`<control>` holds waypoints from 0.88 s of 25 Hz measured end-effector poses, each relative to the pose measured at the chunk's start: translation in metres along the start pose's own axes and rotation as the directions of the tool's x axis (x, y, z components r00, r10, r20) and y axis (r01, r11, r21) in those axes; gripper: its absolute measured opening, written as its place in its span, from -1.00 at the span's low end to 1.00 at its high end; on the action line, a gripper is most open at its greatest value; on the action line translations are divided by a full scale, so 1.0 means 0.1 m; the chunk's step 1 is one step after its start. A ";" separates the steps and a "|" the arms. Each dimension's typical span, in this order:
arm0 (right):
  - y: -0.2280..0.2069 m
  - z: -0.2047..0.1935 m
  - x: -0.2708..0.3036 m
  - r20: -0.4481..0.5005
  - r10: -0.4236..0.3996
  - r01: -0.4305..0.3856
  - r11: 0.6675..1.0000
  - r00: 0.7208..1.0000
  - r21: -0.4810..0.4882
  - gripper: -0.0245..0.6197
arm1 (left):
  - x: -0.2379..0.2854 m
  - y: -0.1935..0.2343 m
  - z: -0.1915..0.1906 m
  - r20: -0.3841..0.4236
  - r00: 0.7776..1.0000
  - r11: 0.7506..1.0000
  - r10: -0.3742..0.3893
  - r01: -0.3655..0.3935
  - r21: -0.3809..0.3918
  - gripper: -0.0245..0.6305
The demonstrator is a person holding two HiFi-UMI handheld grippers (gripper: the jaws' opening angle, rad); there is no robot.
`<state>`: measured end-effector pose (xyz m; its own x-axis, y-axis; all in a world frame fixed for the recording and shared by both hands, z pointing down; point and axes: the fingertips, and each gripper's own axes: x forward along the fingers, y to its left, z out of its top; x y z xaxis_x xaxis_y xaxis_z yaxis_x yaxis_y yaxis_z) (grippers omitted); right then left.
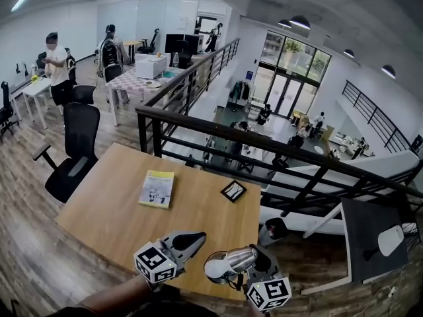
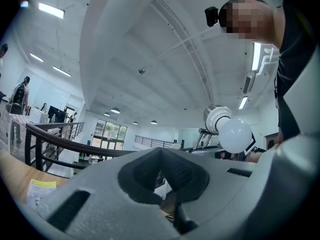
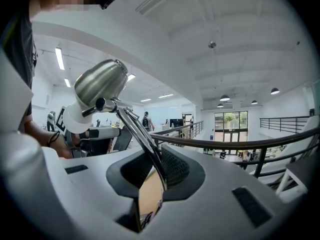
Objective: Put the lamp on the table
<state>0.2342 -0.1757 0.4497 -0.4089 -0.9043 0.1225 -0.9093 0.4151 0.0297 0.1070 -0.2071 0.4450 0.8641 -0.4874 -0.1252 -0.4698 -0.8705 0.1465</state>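
Note:
The lamp (image 1: 228, 263) has a chrome shade and a white bulb. It hangs in the air over the near edge of the wooden table (image 1: 112, 203). My right gripper (image 1: 248, 273) is shut on it. In the right gripper view the jaws (image 3: 150, 184) pinch the lamp's thin chrome arm (image 3: 140, 134), and the shade (image 3: 100, 84) tilts up to the left. My left gripper (image 1: 192, 242) hovers just left of the lamp, shut, with nothing between its jaws (image 2: 167, 194). The bulb (image 2: 234, 134) shows at the upper right of the left gripper view.
A yellow-green book (image 1: 156, 188) and a small black-framed card (image 1: 233, 190) lie on the table. A black railing (image 1: 264, 144) runs behind it over a lower floor. A black office chair (image 1: 73, 157) stands to the left. Two people stand far back.

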 end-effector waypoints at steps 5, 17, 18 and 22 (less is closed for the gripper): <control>0.05 0.03 0.35 0.002 -0.057 0.057 0.998 0.998 0.016 -0.75 | -0.02 0.41 0.09 -0.010 0.998 0.999 -0.055 0.055 0.003 -0.90; 0.27 0.20 1.00 0.017 -0.143 0.142 0.989 0.990 0.041 -0.75 | -0.26 1.19 0.26 -0.039 0.993 0.994 -0.108 0.108 0.006 -0.90; 0.29 0.20 1.03 0.015 -0.141 0.140 0.989 0.990 0.041 -0.75 | -0.29 1.23 0.26 -0.037 0.994 0.994 -0.105 0.105 0.007 -0.90; 0.37 0.17 1.19 0.007 -0.119 0.119 0.993 0.993 0.021 -0.75 | -0.34 1.40 0.23 -0.031 0.996 0.996 -0.085 0.085 0.009 -0.90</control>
<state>0.1504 -0.2696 0.4485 -0.2978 -0.9482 0.1109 -0.9530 0.3021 0.0237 0.0079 -0.3142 0.4472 0.9061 -0.4095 -0.1065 -0.3961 -0.9095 0.1264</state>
